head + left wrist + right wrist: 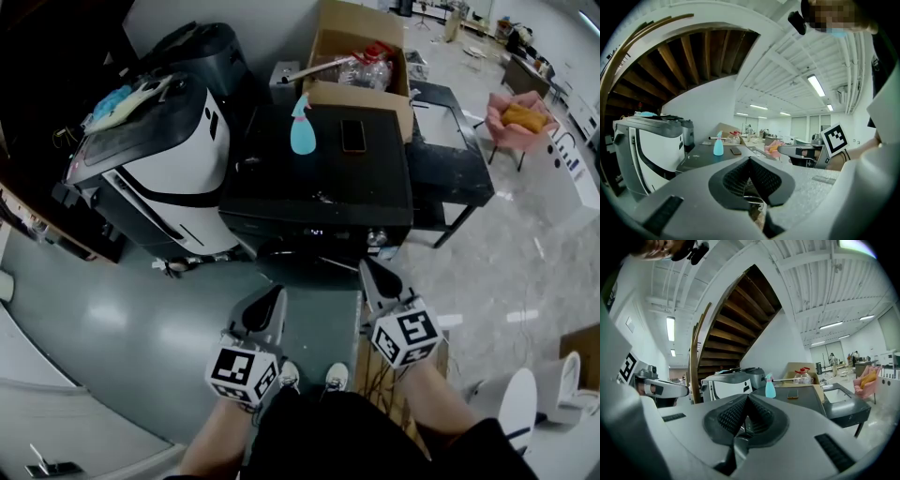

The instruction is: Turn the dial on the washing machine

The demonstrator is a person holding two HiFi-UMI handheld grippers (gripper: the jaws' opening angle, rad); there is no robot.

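Item: person's dark clothing [356,441], lowest in the head view, with two white shoe toes [311,377] just past it.

Item: left gripper [273,296], jaws pressed together with nothing between them, held short of the machine's front edge and not touching it.

Item: right gripper [369,268], jaws likewise pressed together and empty, beside the left one and slightly nearer the machine.

Item: washing machine [319,178], a black flat-topped unit directly ahead of both grippers. Its front panel faces the person, and the dial on it cannot be made out. On the top stand a teal spray bottle [302,127], upright, and a flat dark phone-like slab [353,136].

Item: cardboard box [361,98], flaps open, at the machine's far edge. It holds clear plastic bottles [370,67] with red caps.

Item: white-and-black appliance [159,155], touching or just beside the machine's left side, with pale blue cloth [117,101] on its lid.

Item: black table [455,159], against the machine's right side.

Open room: grey-green floor [122,328] to the person's left; pale floor [525,262] to the right, reaching a pink chair [520,117].
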